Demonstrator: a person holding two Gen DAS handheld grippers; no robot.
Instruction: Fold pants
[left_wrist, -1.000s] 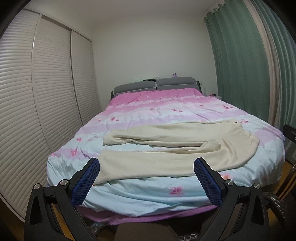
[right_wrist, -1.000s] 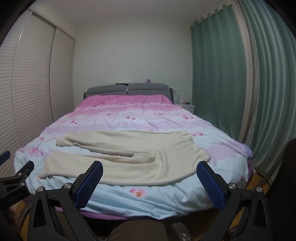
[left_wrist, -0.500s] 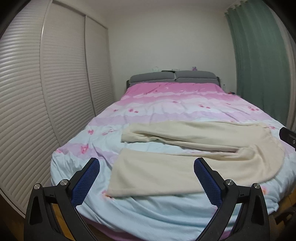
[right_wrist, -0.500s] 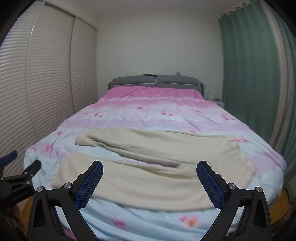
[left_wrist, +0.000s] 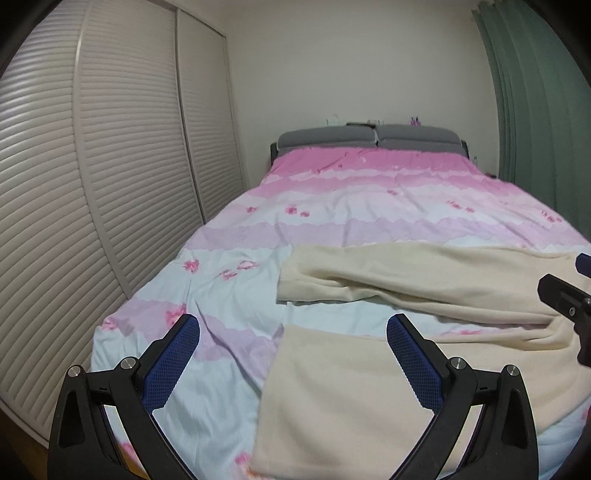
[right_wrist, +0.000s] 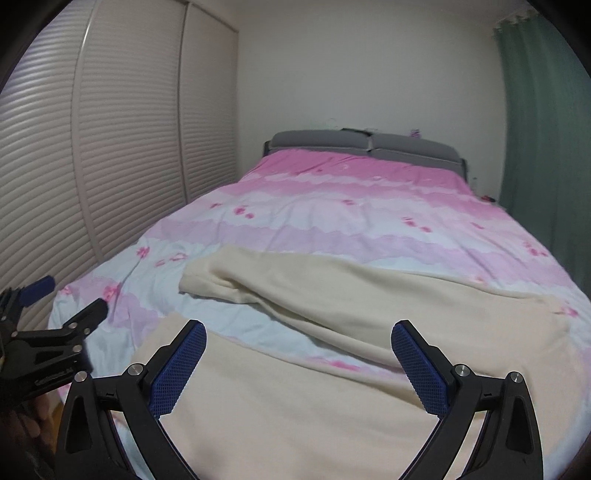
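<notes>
Your left gripper (left_wrist: 293, 334) and right gripper (right_wrist: 298, 341) both hang with jaws spread wide, holding nothing, low in each frame. Just beyond them the cream pants (right_wrist: 332, 387) lie flat across the near end of the bed (left_wrist: 229, 369), legs parted, cuffs toward the left of the frame. They look soft, light and floppy; pinch the near cuff (left_wrist: 280, 398) at its hem edge, expecting sag.
</notes>
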